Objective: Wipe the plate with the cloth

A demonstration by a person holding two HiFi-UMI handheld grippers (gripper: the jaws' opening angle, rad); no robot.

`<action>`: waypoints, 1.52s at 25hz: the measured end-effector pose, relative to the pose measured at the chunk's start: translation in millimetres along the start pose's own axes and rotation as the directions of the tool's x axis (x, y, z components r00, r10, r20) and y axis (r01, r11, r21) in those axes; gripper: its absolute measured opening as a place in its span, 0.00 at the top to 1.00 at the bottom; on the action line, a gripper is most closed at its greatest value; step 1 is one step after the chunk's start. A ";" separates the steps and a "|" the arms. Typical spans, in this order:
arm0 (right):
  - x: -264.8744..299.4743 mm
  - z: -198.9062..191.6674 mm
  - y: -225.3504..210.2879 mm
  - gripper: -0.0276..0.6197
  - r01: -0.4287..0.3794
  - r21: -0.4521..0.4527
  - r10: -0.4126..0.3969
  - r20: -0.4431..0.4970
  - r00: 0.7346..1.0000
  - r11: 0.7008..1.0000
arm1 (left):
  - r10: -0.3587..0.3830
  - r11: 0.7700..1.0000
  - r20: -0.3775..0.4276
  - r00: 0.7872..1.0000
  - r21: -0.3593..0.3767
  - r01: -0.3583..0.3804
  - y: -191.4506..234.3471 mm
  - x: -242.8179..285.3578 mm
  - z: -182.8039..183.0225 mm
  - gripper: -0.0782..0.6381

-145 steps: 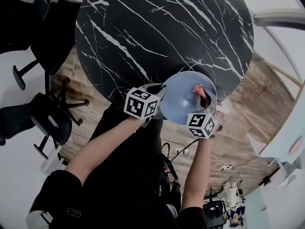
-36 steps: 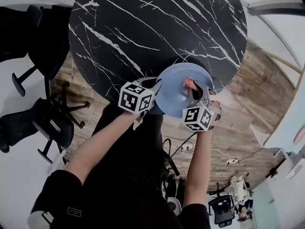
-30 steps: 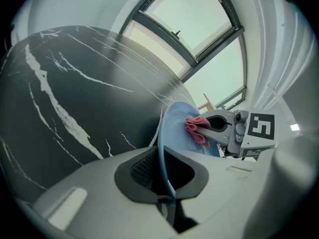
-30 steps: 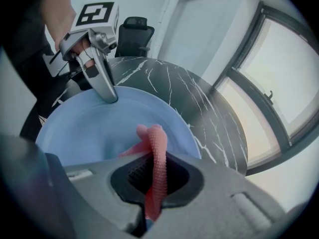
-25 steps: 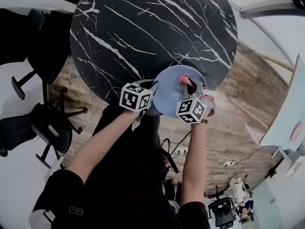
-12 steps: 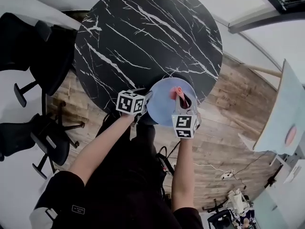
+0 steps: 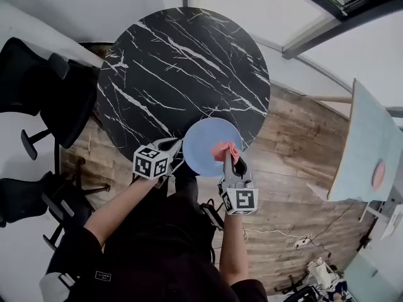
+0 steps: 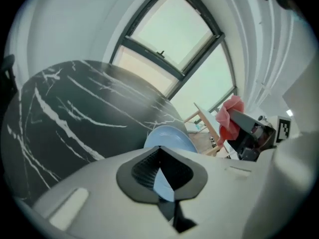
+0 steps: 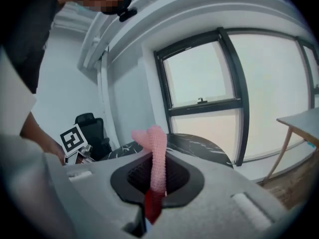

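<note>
Head view, steeply down: pale blue plate (image 7: 211, 145) held in the air over the near edge of the round table (image 7: 164, 74), not resting on it. Gripped at its left rim by the left gripper (image 7: 178, 148), jaws just now closing and pinching a thin sliver of that rim between ribbed black pads (image 8: 144, 171). Pinched in the right gripper (image 7: 230, 162): the cloth (image 7: 225, 150), jaws pressed together on its lower end, upper end standing free as a soft loop. Overlapping the plate's lower right edge from above, yet in the left gripper view clear of the plate and off to its right, so probably lifted off the surface rather than rubbing. Judged stage: wiping either between strokes or about over; no smear or crumb visible on the plate's face; setting the plate back down not yet done. Plate: smooth, glossy, round, shallow, hard. Cloth: pinkish red, knobbly like knit or terry, limp but bunched enough to hold its shape. Table: black stone look with white veins, polished
</note>
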State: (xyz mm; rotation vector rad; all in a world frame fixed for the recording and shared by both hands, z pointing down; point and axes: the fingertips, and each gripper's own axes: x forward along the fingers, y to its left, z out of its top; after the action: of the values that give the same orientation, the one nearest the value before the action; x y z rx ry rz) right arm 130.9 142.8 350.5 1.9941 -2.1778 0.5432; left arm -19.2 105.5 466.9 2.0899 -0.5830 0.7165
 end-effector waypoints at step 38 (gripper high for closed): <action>-111.5 103.9 28.3 0.94 0.206 0.046 -0.211 0.274 0.938 0.977 | -0.415 0.802 0.472 0.778 0.593 0.068 -184.8 -147.3 130.3 0.89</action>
State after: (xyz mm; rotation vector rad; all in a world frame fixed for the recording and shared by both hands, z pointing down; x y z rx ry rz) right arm 130.0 211.7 211.6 2.4004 -2.0686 0.2663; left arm 25.2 121.3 201.3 2.9027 -0.4205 0.0373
